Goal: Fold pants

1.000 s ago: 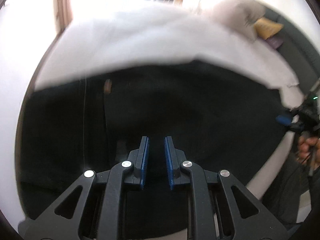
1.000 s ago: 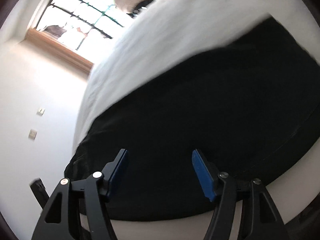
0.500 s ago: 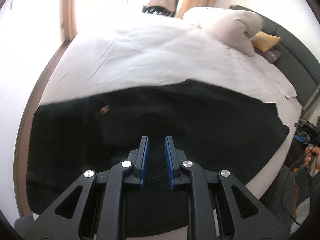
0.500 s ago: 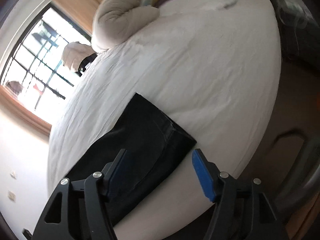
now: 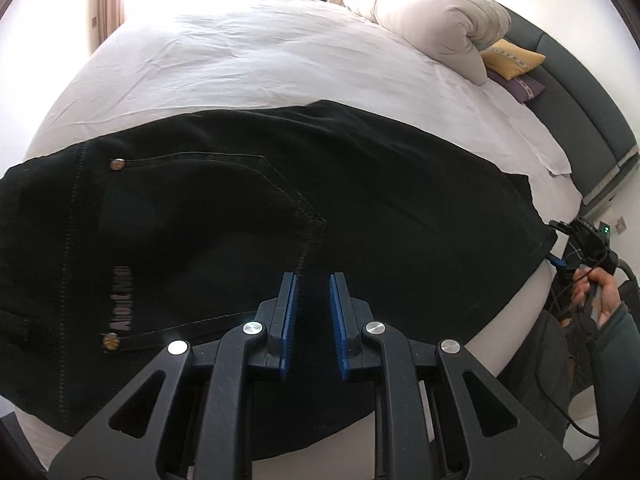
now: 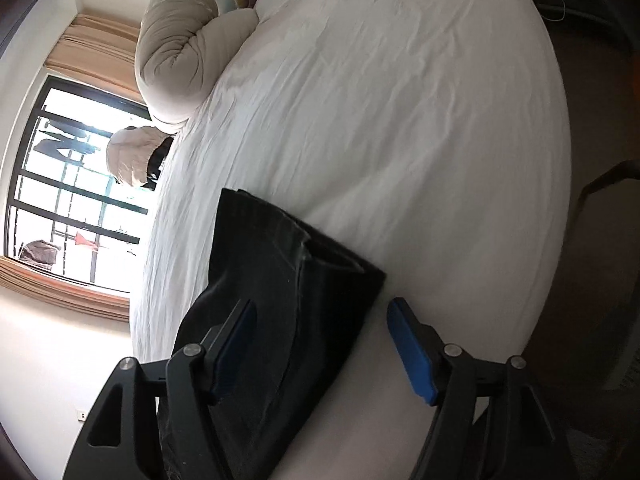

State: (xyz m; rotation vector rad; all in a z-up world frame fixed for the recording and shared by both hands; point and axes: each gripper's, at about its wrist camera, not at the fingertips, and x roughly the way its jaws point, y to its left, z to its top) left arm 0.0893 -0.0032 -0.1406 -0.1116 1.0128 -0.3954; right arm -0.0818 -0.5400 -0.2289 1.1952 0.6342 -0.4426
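Observation:
Black pants (image 5: 248, 216) lie flat across the near edge of a white bed (image 5: 256, 60), back pocket and waistband at the left, leg ends at the right. My left gripper (image 5: 313, 320) hovers above the pocket area; its blue pads stand a narrow gap apart with nothing between them. In the right wrist view the pants' leg end (image 6: 280, 280) lies at the bed's edge. My right gripper (image 6: 320, 344) is wide open just above and behind that end, holding nothing. It also shows in the left wrist view (image 5: 580, 240) at the far right.
A rolled beige duvet (image 5: 432, 20) and yellow and purple pillows (image 5: 512, 60) sit at the bed's head by a dark headboard (image 5: 580, 92). A window with curtains (image 6: 80, 184) is beyond the bed. Dark floor (image 6: 592, 160) lies right of the bed.
Both grippers have drawn back from the pants. The right gripper has swung to the leg end and now looks along the bed. The left gripper's gap is unchanged.

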